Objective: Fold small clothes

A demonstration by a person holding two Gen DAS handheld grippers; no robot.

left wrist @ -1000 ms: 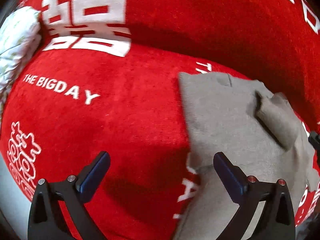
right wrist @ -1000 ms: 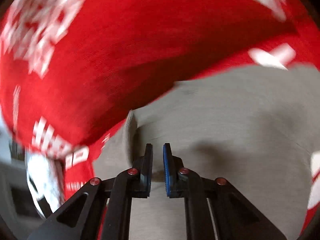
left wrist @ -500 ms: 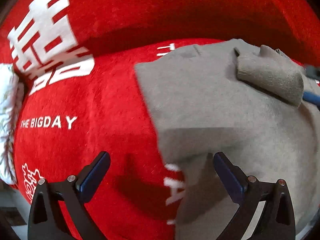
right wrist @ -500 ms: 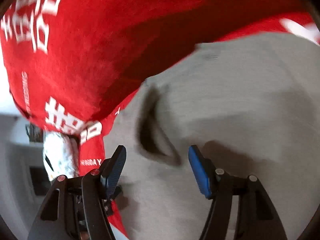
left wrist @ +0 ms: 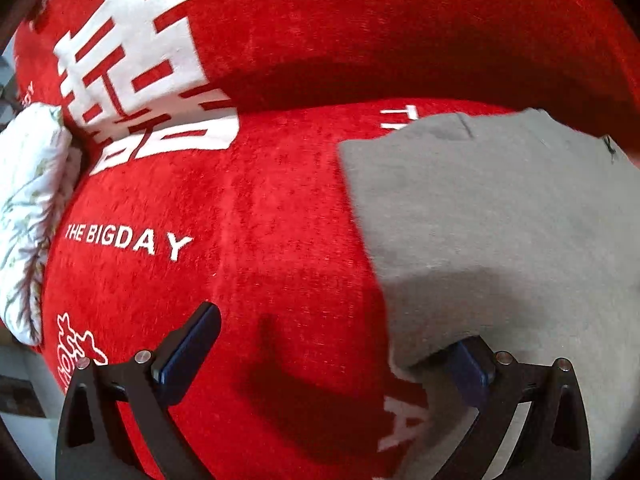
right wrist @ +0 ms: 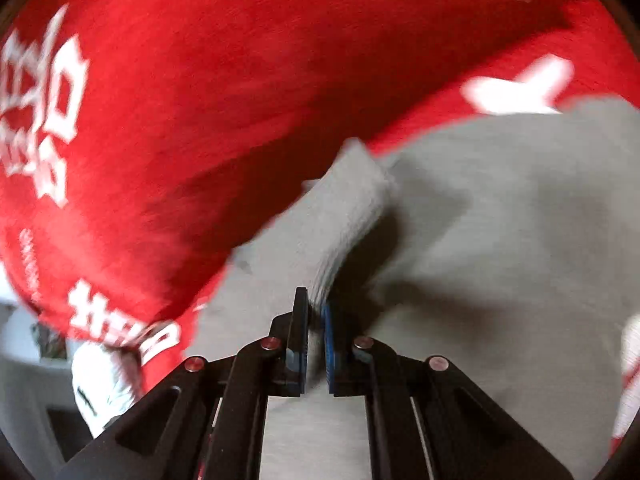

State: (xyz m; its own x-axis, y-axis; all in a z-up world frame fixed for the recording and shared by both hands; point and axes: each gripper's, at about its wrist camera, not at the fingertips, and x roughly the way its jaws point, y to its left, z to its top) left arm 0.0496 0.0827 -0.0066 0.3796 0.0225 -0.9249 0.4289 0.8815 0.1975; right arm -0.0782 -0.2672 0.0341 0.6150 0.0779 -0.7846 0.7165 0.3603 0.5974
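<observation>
Pinching grey garment (right wrist: 352, 216), right claw (right wrist: 316, 344) down-tilted

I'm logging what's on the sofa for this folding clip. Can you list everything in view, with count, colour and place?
grey garment: one, grey, spread on the red cover toward the right of the left wrist view; one raised fold of it runs into the right gripper.
red cover: one, red with white characters and the words THE BIGDAY, draped over the seat and backrest under everything.
patterned cushion: one, white with a faint leafy print, at the far left edge.
left gripper: one, black with blue pads, jaws wide open; the garment's edge drapes over its right finger.
right gripper: one, black with blue pads, shut on the garment's fold.
</observation>
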